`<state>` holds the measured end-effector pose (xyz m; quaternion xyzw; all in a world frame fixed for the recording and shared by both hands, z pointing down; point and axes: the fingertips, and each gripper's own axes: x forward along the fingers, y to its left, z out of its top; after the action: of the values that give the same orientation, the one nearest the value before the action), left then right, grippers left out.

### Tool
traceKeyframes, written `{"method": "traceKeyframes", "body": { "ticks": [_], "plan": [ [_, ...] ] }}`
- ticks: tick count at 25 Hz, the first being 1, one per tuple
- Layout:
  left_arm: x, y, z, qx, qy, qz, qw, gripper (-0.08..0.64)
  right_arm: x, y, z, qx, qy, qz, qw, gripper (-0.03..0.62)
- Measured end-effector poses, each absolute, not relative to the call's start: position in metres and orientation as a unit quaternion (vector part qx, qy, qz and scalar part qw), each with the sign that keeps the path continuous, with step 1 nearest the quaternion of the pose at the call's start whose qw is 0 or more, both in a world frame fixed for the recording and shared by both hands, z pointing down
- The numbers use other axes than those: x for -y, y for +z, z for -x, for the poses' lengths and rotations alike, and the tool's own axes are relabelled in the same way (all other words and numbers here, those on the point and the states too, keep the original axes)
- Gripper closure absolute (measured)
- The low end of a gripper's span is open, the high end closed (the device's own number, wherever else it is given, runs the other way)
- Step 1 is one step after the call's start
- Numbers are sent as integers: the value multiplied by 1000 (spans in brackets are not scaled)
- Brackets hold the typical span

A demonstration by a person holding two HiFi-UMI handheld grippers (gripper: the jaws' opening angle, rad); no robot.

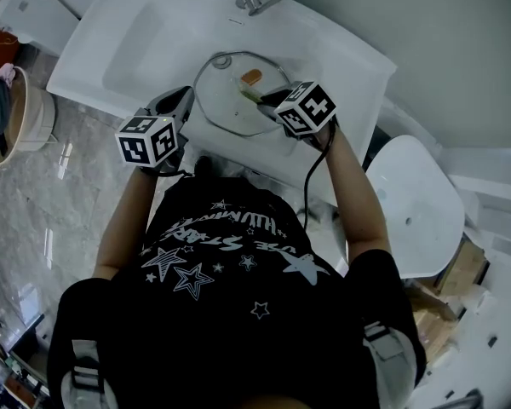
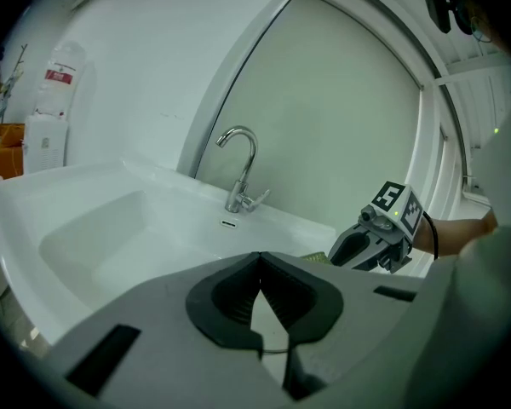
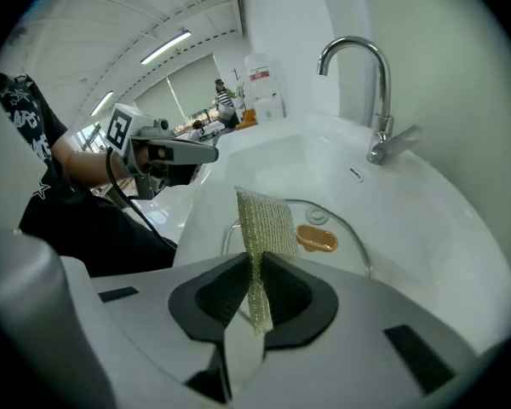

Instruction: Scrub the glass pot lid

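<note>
Head cam sits way up top, looking steeply down over the person (image 1: 230, 313) at the white moulded sink counter (image 1: 341, 58). Both gripper cams ride low and close behind their own jaws, facing the curved chrome tap (image 2: 247, 175). All three catch that tap.

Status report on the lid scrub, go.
Left gripper shut on glass pot lid at its rim. Right gripper shut on mesh scrub pad, over the lid. Nothing in the way.
</note>
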<state>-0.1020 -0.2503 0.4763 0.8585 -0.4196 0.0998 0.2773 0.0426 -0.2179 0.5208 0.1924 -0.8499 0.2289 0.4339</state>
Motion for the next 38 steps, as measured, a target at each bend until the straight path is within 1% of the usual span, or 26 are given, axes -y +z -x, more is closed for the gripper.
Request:
{"method": "traceKeyframes", "body": {
  "ticks": [6, 13, 22, 28, 38],
  "plan": [
    [273, 478, 100, 414, 98, -861, 280, 552, 265, 525, -70, 833, 221, -247, 443, 538],
    [298, 485, 106, 413, 103, -857, 290, 552, 320, 562, -98, 794, 213, -286, 492, 538],
    [315, 502, 115, 417, 123, -848, 303, 552, 351, 621, -101, 757, 194, -264, 565, 538],
    [315, 510, 119, 417, 129, -844, 311, 551, 347, 643, -105, 745, 201, -259, 581, 538],
    [313, 511, 111, 410, 130, -847, 313, 552, 335, 648, -111, 741, 223, -260, 577, 538]
  ]
}}
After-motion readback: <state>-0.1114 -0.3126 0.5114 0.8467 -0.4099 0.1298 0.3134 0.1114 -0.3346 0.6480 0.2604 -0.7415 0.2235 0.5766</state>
